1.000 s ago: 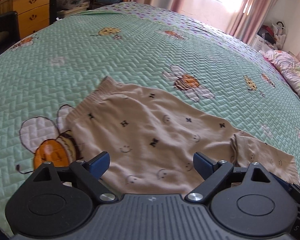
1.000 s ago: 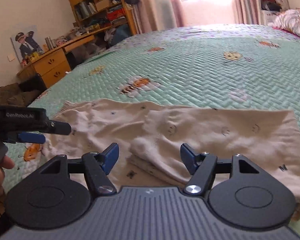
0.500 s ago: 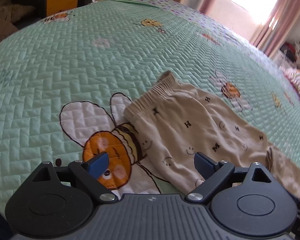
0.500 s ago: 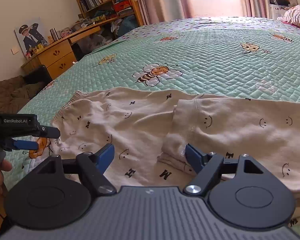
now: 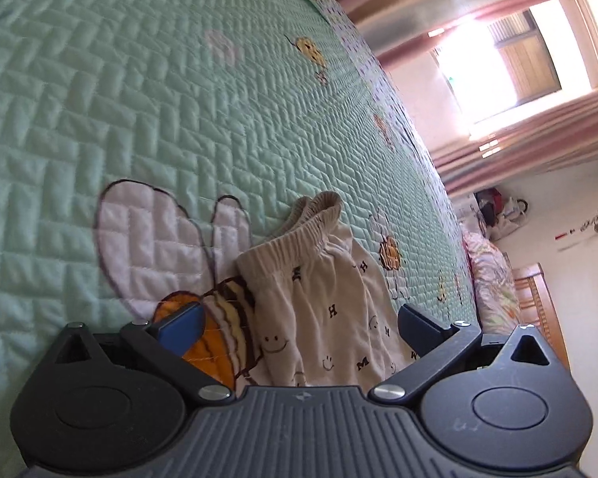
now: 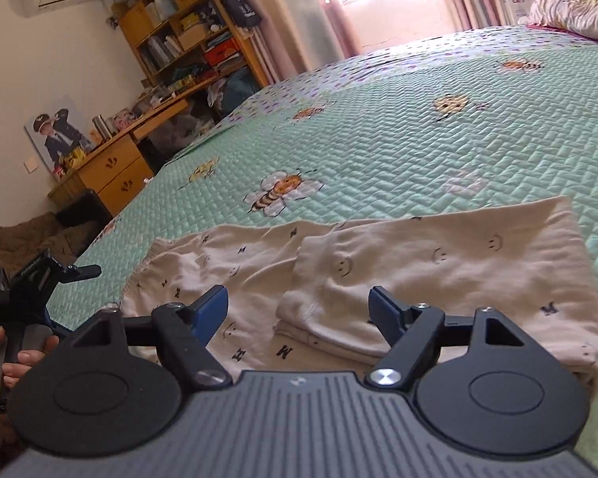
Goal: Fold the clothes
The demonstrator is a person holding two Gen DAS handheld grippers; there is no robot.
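The beige cotton trousers printed with smiley faces and letters lie flat on the mint-green quilted bedspread with bee appliqués, near its front edge, with one leg doubled back over the middle. The elastic waistband sits bunched and partly raised at the left end.

Left gripper: jaws have just been opening and stand wide, with the waistband end between them but unpressed. Right gripper: likewise just opening, released, with the doubled leg's rolled edge between the blue pads and no grip on it.

Risks, as judged: closing on the bunched waistband may catch one layer only, so the fold drags crooked. The left pad also stands over the bedspread's orange bee and could pinch quilt with cloth. The right jaws may seize the loose rolled edge and undo the existing fold.

The right wrist view shows the whole garment and the person's hand holding the left tool. The left view alone shows the waistband's ruffled lift.
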